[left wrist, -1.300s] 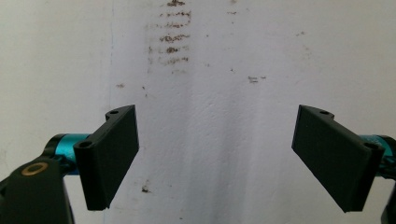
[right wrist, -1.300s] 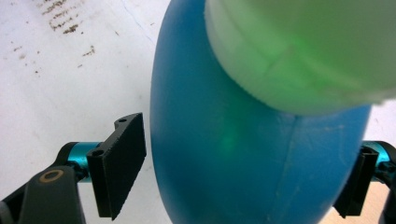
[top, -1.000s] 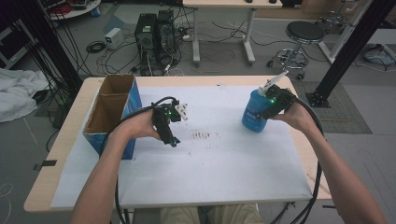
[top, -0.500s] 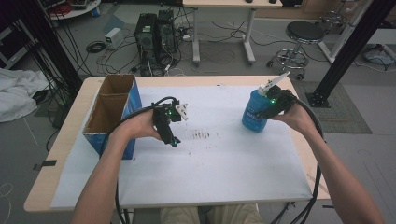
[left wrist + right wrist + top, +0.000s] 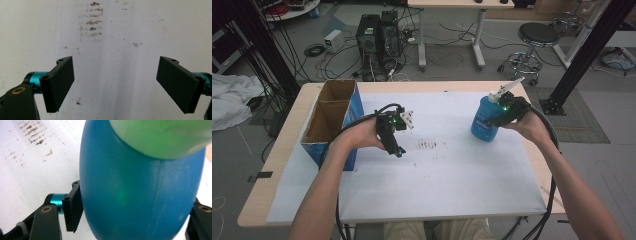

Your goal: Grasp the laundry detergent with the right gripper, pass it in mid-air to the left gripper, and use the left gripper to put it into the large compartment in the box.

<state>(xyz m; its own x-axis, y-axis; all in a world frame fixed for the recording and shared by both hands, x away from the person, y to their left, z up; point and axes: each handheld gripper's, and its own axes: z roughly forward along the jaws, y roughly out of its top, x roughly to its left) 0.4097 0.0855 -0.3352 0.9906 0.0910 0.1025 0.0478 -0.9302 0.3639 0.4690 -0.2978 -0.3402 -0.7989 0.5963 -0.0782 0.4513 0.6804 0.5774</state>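
A blue plastic bottle [image 5: 483, 124] with a pale cap is upright over the right part of the white paper sheet [image 5: 437, 185]. My right gripper [image 5: 496, 116] is shut on it. In the right gripper view the bottle's body [image 5: 140, 195] is pressed between both black jaws of that gripper [image 5: 135, 213]. I cannot tell whether its base touches the paper. My left gripper [image 5: 396, 148] hovers open just left of a patch of brown smears [image 5: 427, 145]. In the left gripper view the jaws of this gripper [image 5: 115, 82] stand wide apart over bare paper, the smears [image 5: 91, 20] ahead.
An open cardboard box [image 5: 355, 107] with blue sides and two compartments stands at the table's left edge, close to my left hand. Cables trail from both grippers toward the front edge. Behind the table are computer towers and a stool.
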